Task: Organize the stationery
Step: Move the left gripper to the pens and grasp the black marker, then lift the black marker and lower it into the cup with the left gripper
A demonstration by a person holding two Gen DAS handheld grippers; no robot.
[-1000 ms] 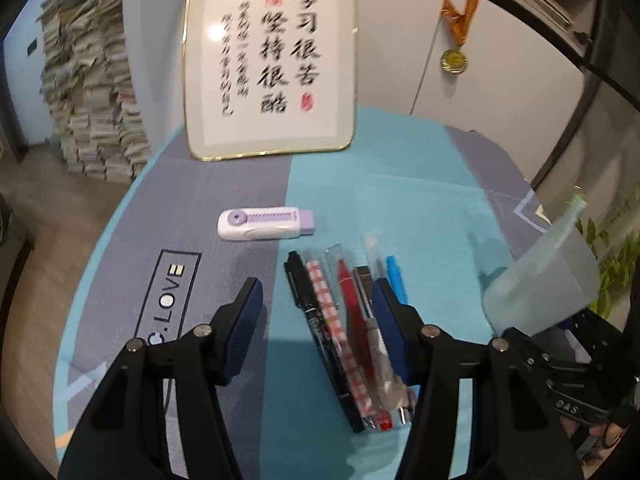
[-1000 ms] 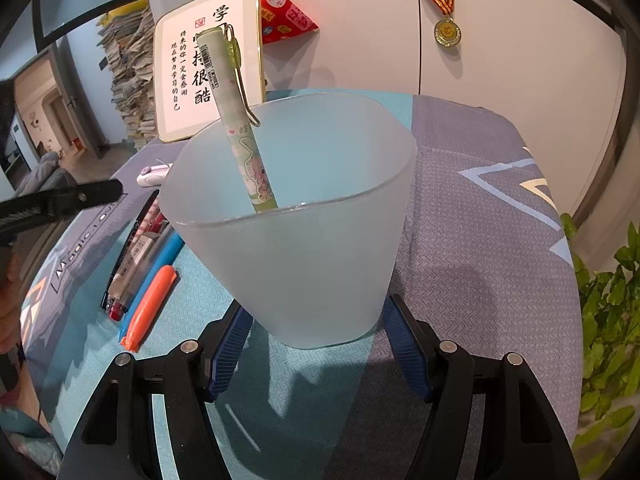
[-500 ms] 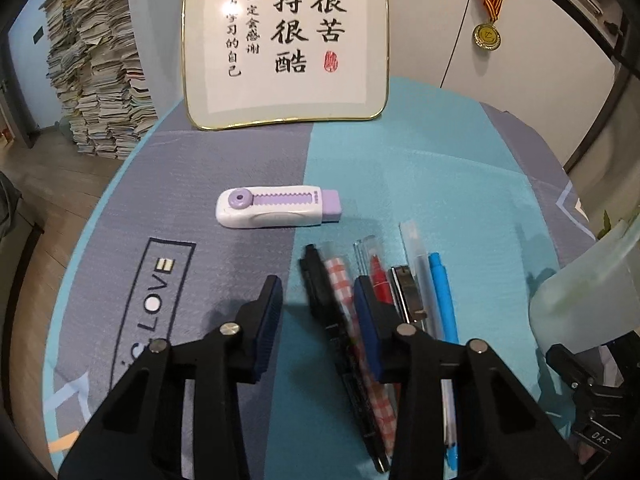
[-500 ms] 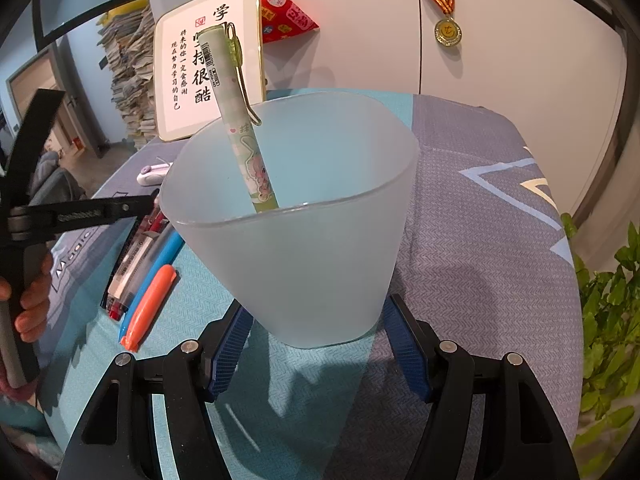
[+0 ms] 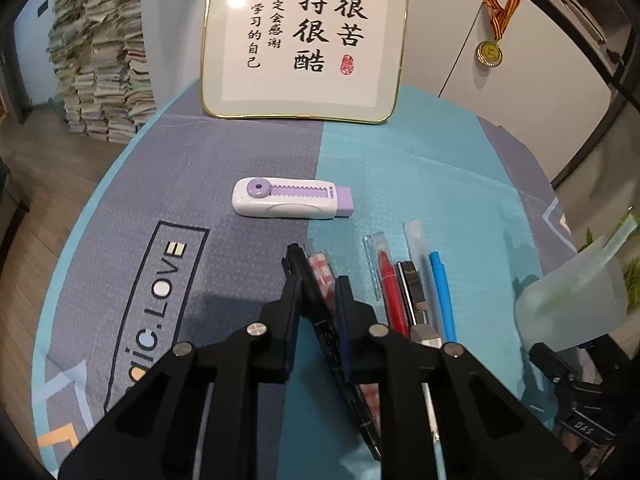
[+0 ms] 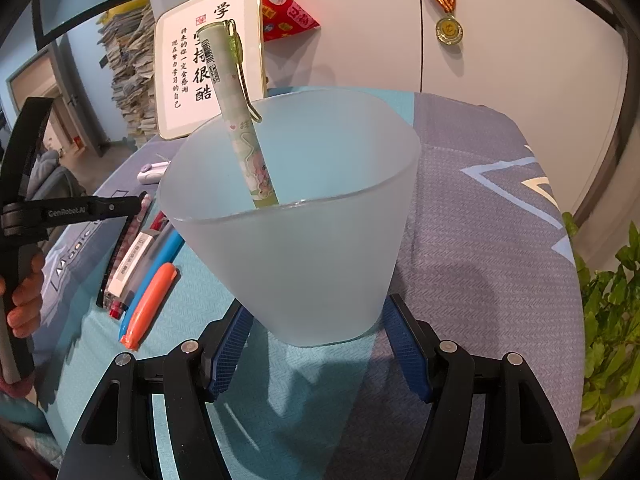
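My left gripper [image 5: 318, 280] is shut on a black pen [image 5: 320, 312], the leftmost of a row of pens on the tablecloth. Beside it lie a red-checked pen [image 5: 322, 270], a red pen [image 5: 390, 280], a clear pen [image 5: 418, 252] and a blue pen [image 5: 442, 284]. My right gripper [image 6: 316, 340] is shut on a frosted cup [image 6: 296, 240] that stands on the table and holds a green patterned pen [image 6: 240, 120]. The cup also shows at the right of the left wrist view [image 5: 572, 308]. An orange highlighter [image 6: 150, 304] lies left of the cup.
A white and purple retractable eraser [image 5: 292, 202] lies behind the pens. A framed calligraphy board [image 5: 304, 36] leans at the back of the round table [image 5: 440, 160]. A green plant [image 6: 608, 320] stands off the right edge. Stacked papers [image 5: 100, 48] stand at the far left.
My left gripper has moved forward and down over the pen row and closed from wide open onto the black pen. The right gripper and the cup have not moved.
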